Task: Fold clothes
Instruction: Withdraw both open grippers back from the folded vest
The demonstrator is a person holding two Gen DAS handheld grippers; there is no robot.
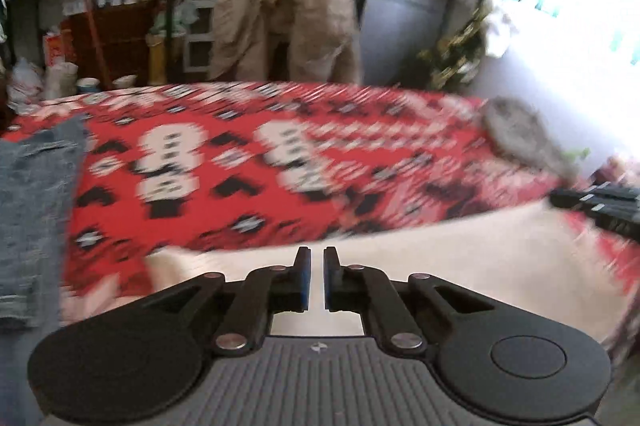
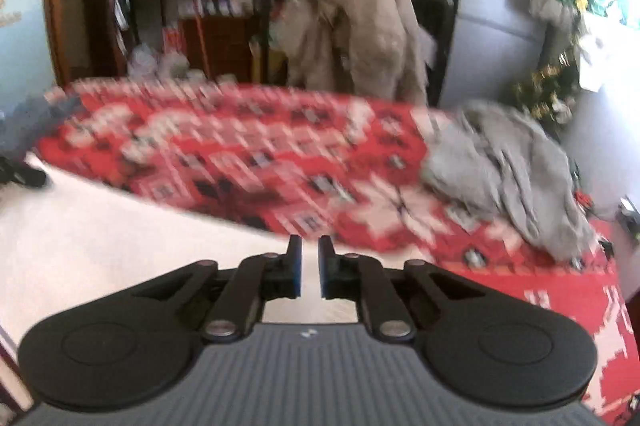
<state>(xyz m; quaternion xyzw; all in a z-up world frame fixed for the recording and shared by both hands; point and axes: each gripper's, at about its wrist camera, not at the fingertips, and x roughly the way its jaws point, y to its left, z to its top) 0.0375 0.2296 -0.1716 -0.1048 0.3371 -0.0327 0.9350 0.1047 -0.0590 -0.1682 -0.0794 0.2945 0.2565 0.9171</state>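
Left gripper [image 1: 316, 254] fingers [image 1: 304, 278] clenching nearly together, a slim gap showing, nothing visibly between. Right gripper [image 2: 310, 244] fingers [image 2: 295, 270] likewise clenched and empty. Hovering over a cream garment [image 1: 460, 258] spreading flat on a red patterned bedspread [image 1: 240, 166]. Lying at left edge, blue jeans [image 1: 28, 206]; sitting crumpled at right, grey garment [image 2: 504, 170]. Hanging beyond the bed, beige coat [image 1: 280, 14]. Blurring throughout.
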